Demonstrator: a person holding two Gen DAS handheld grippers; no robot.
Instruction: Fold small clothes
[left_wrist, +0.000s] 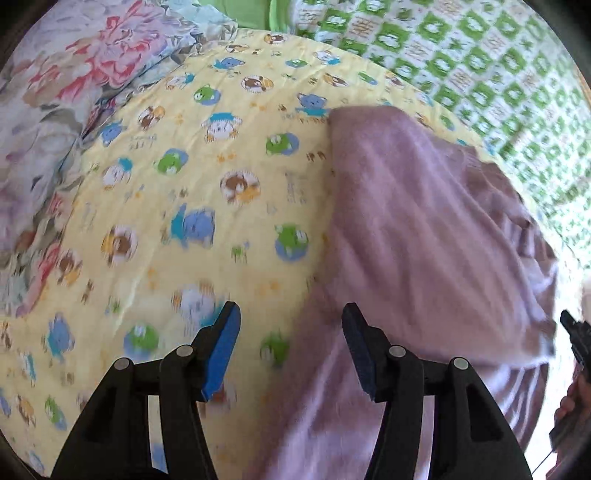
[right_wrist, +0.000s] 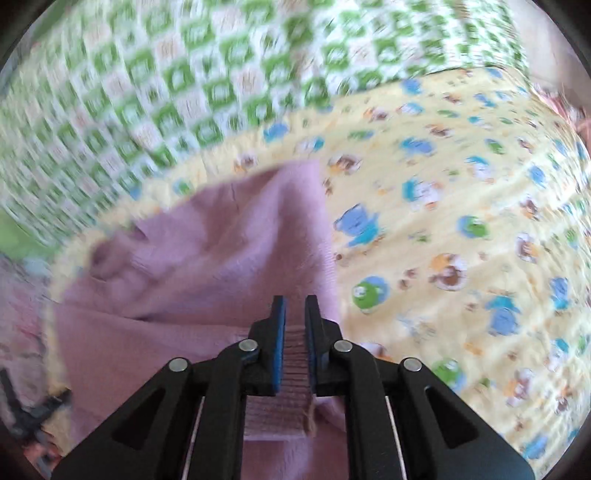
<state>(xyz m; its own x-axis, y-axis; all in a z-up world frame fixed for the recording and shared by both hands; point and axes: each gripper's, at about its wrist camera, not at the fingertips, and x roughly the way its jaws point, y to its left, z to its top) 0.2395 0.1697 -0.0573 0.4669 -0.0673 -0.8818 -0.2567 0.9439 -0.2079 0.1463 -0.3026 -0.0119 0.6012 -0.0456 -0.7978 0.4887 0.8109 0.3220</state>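
Observation:
A small pink knitted garment (left_wrist: 417, 229) lies on a yellow sheet printed with cartoon animals (left_wrist: 184, 184). My left gripper (left_wrist: 290, 314) is open and empty, hovering over the garment's left edge near its lower end. My right gripper (right_wrist: 295, 301) is shut on the ribbed edge of the pink garment (right_wrist: 221, 251) and lifts that part, so the cloth rises in a fold towards the fingers. The right gripper also shows at the right edge of the left wrist view (left_wrist: 576, 339).
A green-and-white patterned blanket (left_wrist: 480, 62) lies beyond the yellow sheet. A floral pillow or quilt (left_wrist: 74, 92) is bunched at the left. In the right wrist view the yellow sheet (right_wrist: 461, 221) stretches to the right of the garment.

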